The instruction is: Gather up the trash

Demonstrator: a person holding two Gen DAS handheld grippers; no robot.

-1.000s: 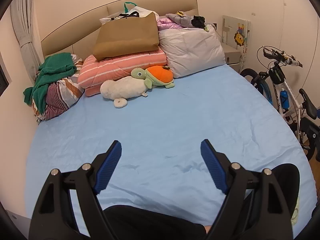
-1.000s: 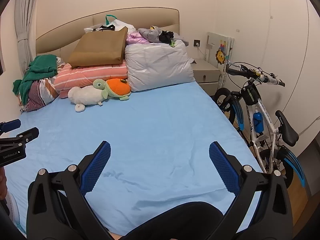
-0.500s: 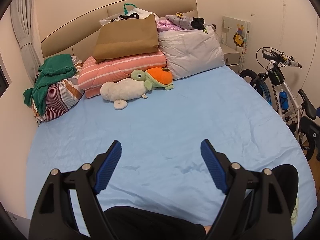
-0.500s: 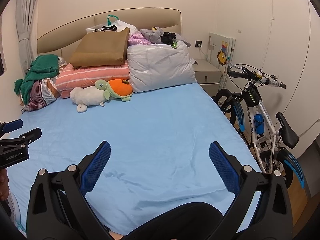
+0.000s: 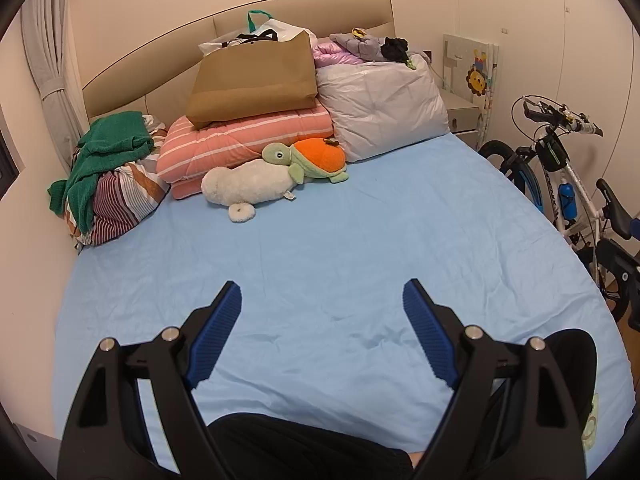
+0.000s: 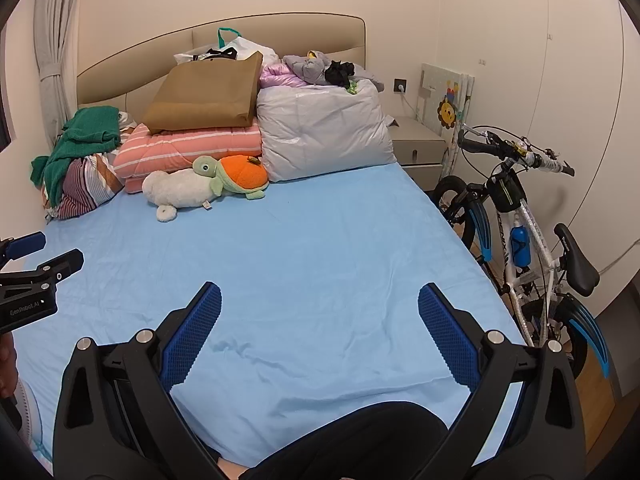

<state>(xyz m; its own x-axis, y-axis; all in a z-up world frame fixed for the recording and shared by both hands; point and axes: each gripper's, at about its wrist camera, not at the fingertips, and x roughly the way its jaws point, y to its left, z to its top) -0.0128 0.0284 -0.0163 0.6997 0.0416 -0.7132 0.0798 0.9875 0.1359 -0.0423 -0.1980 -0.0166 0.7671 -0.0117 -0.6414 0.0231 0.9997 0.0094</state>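
Note:
My left gripper (image 5: 322, 300) is open and empty, held over the near end of a bed with a blue sheet (image 5: 340, 248). My right gripper (image 6: 319, 304) is open and empty too, over the same sheet (image 6: 320, 248). The left gripper also shows at the left edge of the right wrist view (image 6: 36, 256). A brown paper bag (image 5: 256, 80) lies on a pink striped quilt (image 5: 248, 140) at the headboard, with a white plastic bag (image 5: 276, 34) behind it. No loose trash shows on the sheet.
A grey pillow (image 5: 380, 108), a turtle plush (image 5: 316, 160), a white plush (image 5: 248, 188) and a clothes pile (image 5: 108, 176) sit at the bed's head. A bicycle (image 6: 524, 232) stands along the right side, by a nightstand (image 6: 420, 148). Dark-clothed knees lie under both grippers.
Both grippers have stayed open. The views have shifted slightly, rising a little toward the bed's head; nothing on the bed has moved.

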